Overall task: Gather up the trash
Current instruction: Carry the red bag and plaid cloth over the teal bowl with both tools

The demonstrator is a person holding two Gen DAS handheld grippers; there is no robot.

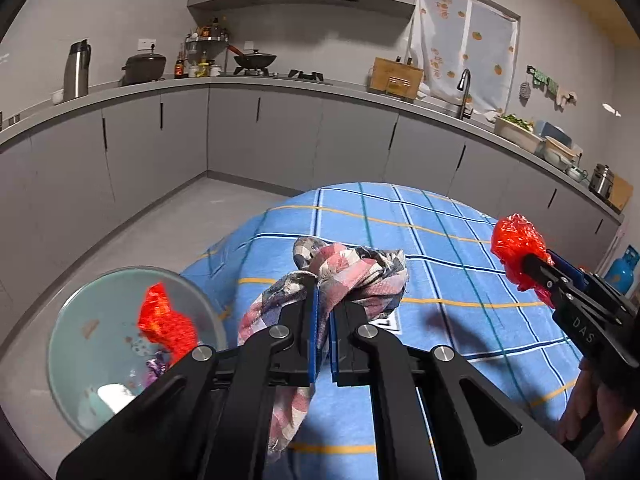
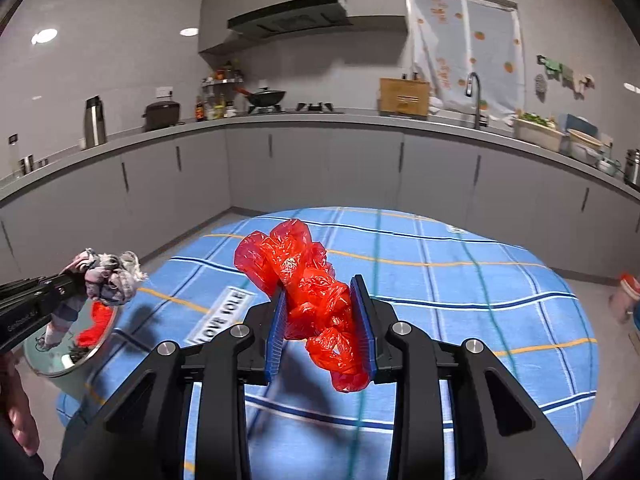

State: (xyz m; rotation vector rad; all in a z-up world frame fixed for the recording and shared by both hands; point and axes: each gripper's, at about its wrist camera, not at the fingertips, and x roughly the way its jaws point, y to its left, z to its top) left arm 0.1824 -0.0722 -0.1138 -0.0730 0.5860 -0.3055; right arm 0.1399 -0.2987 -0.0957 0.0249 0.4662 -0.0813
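while the checked cloth point(image 1: 344, 276) is pinched in the pressed-together left gripper point(image 1: 323, 312), the crumpled red bag point(image 2: 316, 292) is clamped lengthwise in the right gripper point(image 2: 322, 320), and the bin point(image 1: 68, 320) at lower left is judged nearer the left.

I saw the bin point(image 1: 120, 344) left of the table point(image 1: 440, 240), and counters point(image 1: 280, 84) behind both.

Red bag point(image 2: 320, 300) (crumpled) in tool point(image 2: 322, 316)
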